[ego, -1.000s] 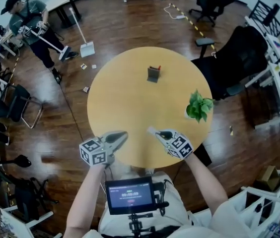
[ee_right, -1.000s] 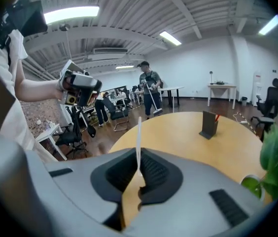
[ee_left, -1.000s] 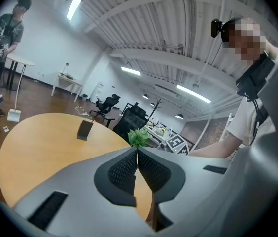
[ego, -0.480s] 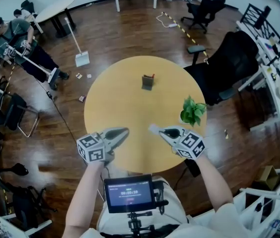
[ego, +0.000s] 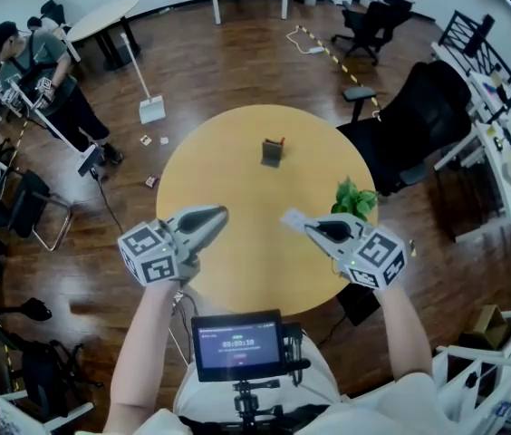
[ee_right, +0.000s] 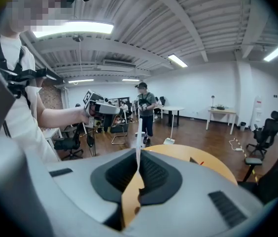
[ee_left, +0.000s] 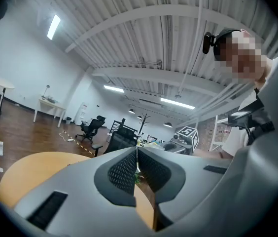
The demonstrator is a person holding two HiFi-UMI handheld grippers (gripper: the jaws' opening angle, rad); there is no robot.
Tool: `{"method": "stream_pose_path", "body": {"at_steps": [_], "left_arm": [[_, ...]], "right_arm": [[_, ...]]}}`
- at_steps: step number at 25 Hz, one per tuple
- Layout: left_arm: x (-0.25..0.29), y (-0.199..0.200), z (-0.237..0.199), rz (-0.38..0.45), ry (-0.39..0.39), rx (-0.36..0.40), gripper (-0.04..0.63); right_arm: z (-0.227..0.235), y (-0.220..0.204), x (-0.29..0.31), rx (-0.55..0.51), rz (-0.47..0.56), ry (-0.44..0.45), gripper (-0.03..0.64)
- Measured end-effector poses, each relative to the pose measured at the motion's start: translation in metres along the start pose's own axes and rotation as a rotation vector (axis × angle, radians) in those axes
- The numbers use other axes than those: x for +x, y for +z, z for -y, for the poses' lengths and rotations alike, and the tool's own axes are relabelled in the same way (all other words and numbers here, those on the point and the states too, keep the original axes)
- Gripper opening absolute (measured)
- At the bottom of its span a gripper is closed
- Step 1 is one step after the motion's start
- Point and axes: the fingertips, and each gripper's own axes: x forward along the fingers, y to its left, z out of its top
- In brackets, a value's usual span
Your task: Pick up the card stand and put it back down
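Observation:
The card stand (ego: pixel 273 152), small and dark grey with a red bit on top, stands upright on the far half of the round wooden table (ego: pixel 237 270). Both grippers hover above the table's near edge, well short of the stand. My left gripper (ego: pixel 221 212) is shut with nothing in it, its tips meeting in the left gripper view (ee_left: pixel 137 150). My right gripper (ego: pixel 289 217) is also shut and empty (ee_right: pixel 138 154). In the right gripper view the card stand (ee_right: pixel 194 160) peeks over the gripper body, on the table (ee_right: pixel 178 154).
A small green potted plant (ego: pixel 353 199) stands at the table's right edge. A black office chair (ego: pixel 423 107) is behind the table at right. A person with a long-handled tool (ego: pixel 33 66) and a dustpan (ego: pixel 151 109) are at the far left. A screen (ego: pixel 237 344) hangs at my chest.
Both grippers have risen toward the head camera and look larger; they have drifted slightly apart. Both stayed shut. The card stand has not moved on the table.

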Motion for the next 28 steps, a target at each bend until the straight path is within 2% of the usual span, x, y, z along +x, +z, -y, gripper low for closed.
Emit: {"method": "stream_pose_path", "body": {"at_steps": [6,14,24,28], "left_arm": [[-0.012,0.026,0.014,0.008,-0.039,0.048,0.006],[-0.033,0.032,0.014,0.004,-0.013,0.093,0.008],[-0.046,0.016,-0.007,-0.007,0.019,0.068,0.008],[-0.046,0.006,-0.008,-0.017,0.008,0.061,0.008]], "right_arm": [[-0.011,0.041,-0.018,-0.020,0.023,0.011,0.025],[-0.040,0.086,-0.032,-0.051,0.073,0.036,0.026],[-0.046,0.083,-0.027,-0.060,0.073,0.017,0.026],[-0.044,0.076,-0.022,-0.045,0.063,0.007,0.026]]}}
